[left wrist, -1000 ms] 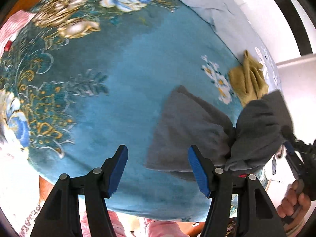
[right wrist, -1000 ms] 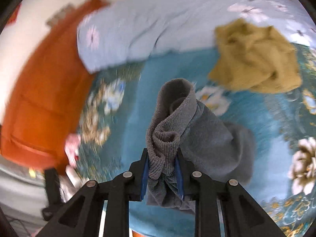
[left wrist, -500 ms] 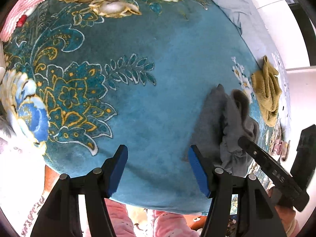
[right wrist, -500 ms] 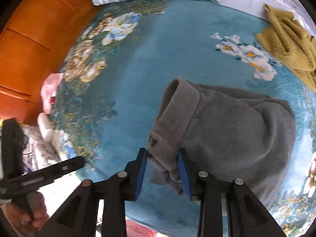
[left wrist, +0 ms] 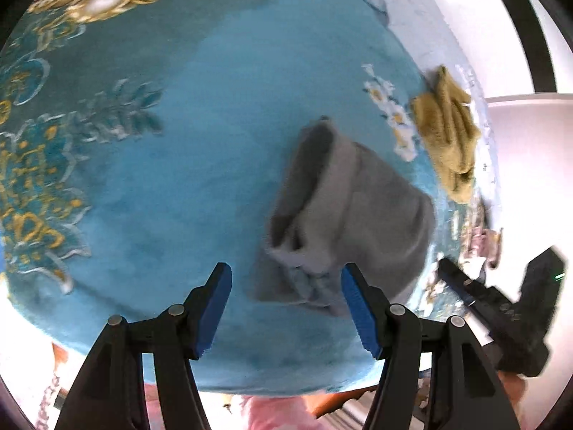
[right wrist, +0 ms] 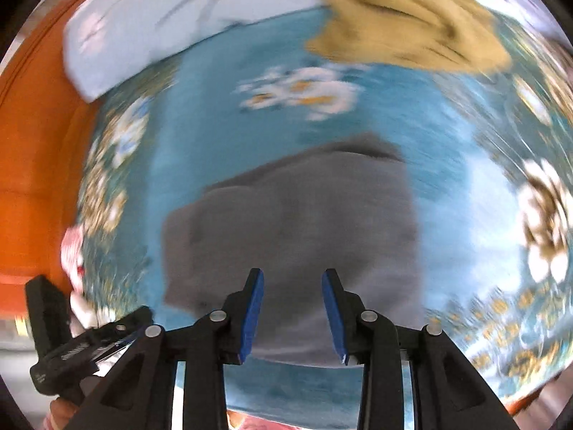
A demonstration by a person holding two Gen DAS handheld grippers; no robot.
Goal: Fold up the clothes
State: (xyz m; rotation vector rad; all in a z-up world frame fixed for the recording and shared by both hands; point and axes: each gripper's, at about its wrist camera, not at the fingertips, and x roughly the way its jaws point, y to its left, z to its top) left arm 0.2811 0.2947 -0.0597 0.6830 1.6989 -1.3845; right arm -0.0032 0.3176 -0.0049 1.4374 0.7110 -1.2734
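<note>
Grey garment [left wrist: 351,211]: lying on the teal floral blanket [left wrist: 200,150], doubled over itself, one edge bunched and rumpled near the bed's front
Left gripper [left wrist: 286,295]: spread wide, holding nothing, poised over the rumpled edge
Right gripper [right wrist: 292,308]: parted, nothing between the pads, above the grey cloth; this view is blurred
Mustard garment [left wrist: 447,139]: crumpled in a heap, apart from the grey one, near the pale quilt [right wrist: 172,18]
Risk: the bunched edge may get pinched in several layers, dragging the fold askew
Risk: soft knit so close to the front edge could slide off if tugged

Two garments — one grey garment [left wrist: 361,215], one mustard garment [left wrist: 447,132].
</note>
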